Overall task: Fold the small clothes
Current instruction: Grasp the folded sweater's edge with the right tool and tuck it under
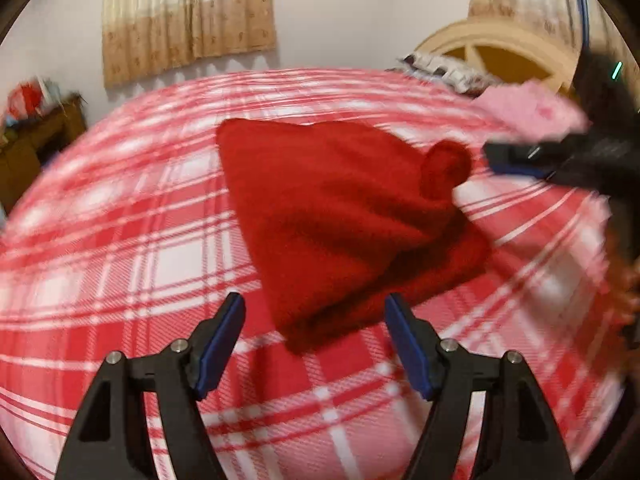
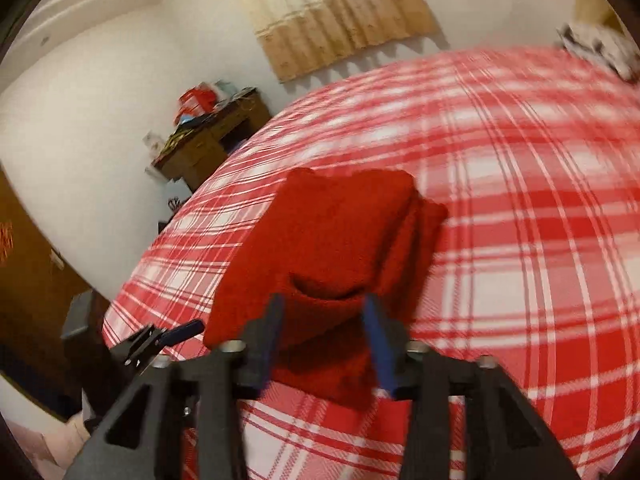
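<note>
Fingers [image 1: 228, 336] spread, red garment [image 1: 340, 220] folded on bed [image 1: 120, 240]

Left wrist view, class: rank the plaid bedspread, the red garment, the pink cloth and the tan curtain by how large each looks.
1. plaid bedspread
2. red garment
3. tan curtain
4. pink cloth

The curtain and pink cloth lie farther from the camera, so their true sizes stay unsure.

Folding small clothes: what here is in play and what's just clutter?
In play:
red fleece garment, folded on the red-and-white plaid bedspread
left hand-held gripper, open
right hand-held gripper, open

Lying about:
pink cloth
brown wooden desk
beige curtain
cream headboard
</note>
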The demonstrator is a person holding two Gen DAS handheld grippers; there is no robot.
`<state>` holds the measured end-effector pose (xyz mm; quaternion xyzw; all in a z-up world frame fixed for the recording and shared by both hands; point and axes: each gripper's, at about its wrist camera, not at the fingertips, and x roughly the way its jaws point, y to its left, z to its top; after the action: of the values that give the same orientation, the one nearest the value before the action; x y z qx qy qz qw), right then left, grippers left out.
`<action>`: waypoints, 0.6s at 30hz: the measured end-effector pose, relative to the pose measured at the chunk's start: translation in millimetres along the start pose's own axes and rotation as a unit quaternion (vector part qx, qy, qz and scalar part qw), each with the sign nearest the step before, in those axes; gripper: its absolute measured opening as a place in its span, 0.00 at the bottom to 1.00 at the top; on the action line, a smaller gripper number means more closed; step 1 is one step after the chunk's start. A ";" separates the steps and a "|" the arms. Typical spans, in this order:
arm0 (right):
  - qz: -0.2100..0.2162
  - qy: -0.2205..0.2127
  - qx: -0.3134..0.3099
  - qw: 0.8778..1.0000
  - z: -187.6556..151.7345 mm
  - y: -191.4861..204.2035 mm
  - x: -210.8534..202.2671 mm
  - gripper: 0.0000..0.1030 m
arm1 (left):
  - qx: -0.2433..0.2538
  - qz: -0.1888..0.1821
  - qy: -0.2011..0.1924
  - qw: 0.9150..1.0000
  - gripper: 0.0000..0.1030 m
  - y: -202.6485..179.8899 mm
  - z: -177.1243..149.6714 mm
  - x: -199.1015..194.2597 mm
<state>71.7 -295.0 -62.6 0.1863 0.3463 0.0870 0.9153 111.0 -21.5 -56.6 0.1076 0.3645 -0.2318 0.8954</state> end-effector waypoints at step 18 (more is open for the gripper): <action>-0.007 0.114 -0.009 0.993 -34.2 -12.1 59.2 0.07 | -0.059 -0.033 0.009 0.998 0.30 40.9 -5.2 1.1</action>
<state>93.4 -279.3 -126.7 0.1648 0.4489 0.1045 0.8720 128.7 15.5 -60.1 0.0448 0.3891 -0.2383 0.8887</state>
